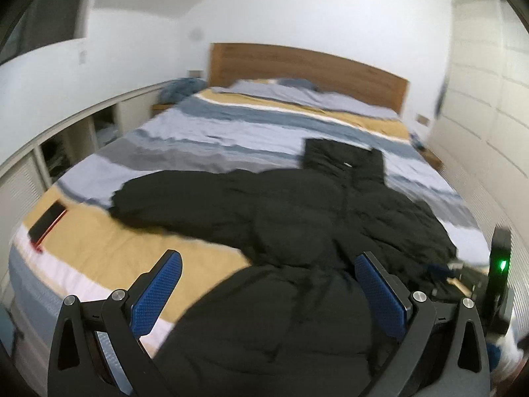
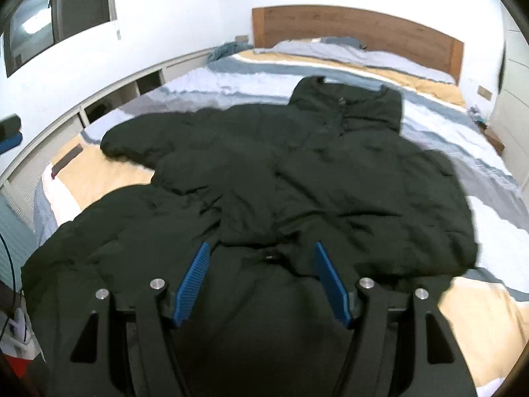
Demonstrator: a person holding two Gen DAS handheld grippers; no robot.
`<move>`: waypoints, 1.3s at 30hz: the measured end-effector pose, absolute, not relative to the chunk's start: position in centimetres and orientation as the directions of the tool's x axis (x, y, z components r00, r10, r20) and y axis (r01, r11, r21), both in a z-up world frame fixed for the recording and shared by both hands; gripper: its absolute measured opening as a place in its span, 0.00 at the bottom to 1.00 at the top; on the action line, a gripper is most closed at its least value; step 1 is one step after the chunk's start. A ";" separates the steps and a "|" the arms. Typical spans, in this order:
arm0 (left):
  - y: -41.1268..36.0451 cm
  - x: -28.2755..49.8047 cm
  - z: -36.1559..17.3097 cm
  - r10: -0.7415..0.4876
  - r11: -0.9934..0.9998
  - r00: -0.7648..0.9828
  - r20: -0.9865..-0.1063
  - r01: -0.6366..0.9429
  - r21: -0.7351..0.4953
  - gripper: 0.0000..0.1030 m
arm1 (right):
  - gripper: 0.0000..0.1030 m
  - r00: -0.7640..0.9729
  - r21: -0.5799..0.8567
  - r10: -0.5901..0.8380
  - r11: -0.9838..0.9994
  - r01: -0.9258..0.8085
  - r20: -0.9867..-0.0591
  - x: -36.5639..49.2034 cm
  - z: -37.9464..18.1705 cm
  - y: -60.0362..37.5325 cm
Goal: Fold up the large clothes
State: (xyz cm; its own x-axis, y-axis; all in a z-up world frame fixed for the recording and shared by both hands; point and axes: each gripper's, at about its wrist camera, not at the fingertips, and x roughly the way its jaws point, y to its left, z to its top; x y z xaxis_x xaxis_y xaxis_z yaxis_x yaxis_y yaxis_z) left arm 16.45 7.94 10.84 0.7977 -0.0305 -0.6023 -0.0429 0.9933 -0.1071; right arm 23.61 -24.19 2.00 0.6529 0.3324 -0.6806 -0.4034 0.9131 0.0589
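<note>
A large black puffer jacket (image 1: 297,218) lies spread on the bed, collar toward the headboard, one sleeve stretched left. It also fills the right wrist view (image 2: 281,172). My left gripper (image 1: 267,261) is open, its blue pads (image 1: 158,294) wide apart over the jacket's near hem, holding nothing. My right gripper (image 2: 263,254) is open too, blue pads (image 2: 193,281) on either side of the jacket's lower front, nothing clamped between them. The other gripper's body, with a green light (image 1: 502,264), shows at the right edge of the left wrist view.
The bed (image 1: 231,125) has a striped blue, grey and mustard cover and a wooden headboard (image 1: 307,66). A dark phone-like slab (image 1: 46,221) lies on the cover's near left. Low white shelving (image 1: 66,139) runs along the left wall. White wardrobe doors (image 1: 479,115) stand to the right.
</note>
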 end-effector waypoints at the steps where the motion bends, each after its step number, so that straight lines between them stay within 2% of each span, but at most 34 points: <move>1: 6.8 17.0 10.9 -0.036 0.994 0.791 -0.610 -0.031 -0.100 0.99 | 0.62 0.670 0.059 0.318 0.924 -0.379 -0.671 23.5 2.6 -24.9; 8: -0.4 22.9 9.4 -0.122 0.991 0.745 -0.656 0.051 -0.127 0.99 | 0.63 0.757 0.017 0.168 0.979 -0.203 -0.631 26.4 5.4 -33.2; 12: -5.8 28.2 7.2 -0.134 0.991 0.712 -0.689 0.081 -0.110 0.99 | 0.63 0.765 0.031 0.137 0.988 -0.152 -0.629 29.6 5.7 -35.8; 21: -14.4 38.3 0.2 -0.088 0.996 0.687 -0.721 0.037 -0.086 0.99 | 0.63 0.721 0.065 0.141 0.989 -0.132 -0.678 36.5 1.0 -37.0; 26: -14.6 39.3 -4.2 -0.099 0.995 0.629 -0.771 0.062 -0.077 1.00 | 0.63 0.683 0.096 0.182 0.982 -0.163 -0.707 37.2 -2.7 -36.8; 31: -12.3 38.0 -5.0 -0.112 0.993 0.589 -0.800 0.104 -0.062 1.00 | 0.63 0.661 0.085 0.177 0.982 -0.169 -0.729 37.0 -4.6 -38.1; 36: -10.9 36.4 -4.8 -0.087 0.994 0.565 -0.821 0.105 -0.033 1.00 | 0.63 0.658 0.012 0.085 0.993 -0.115 -0.748 36.3 -3.6 -38.8; 39: -10.5 36.1 -4.1 -0.083 0.995 0.566 -0.820 0.096 -0.034 1.00 | 0.63 0.686 0.017 0.096 0.993 -0.120 -0.722 35.4 -1.5 -38.0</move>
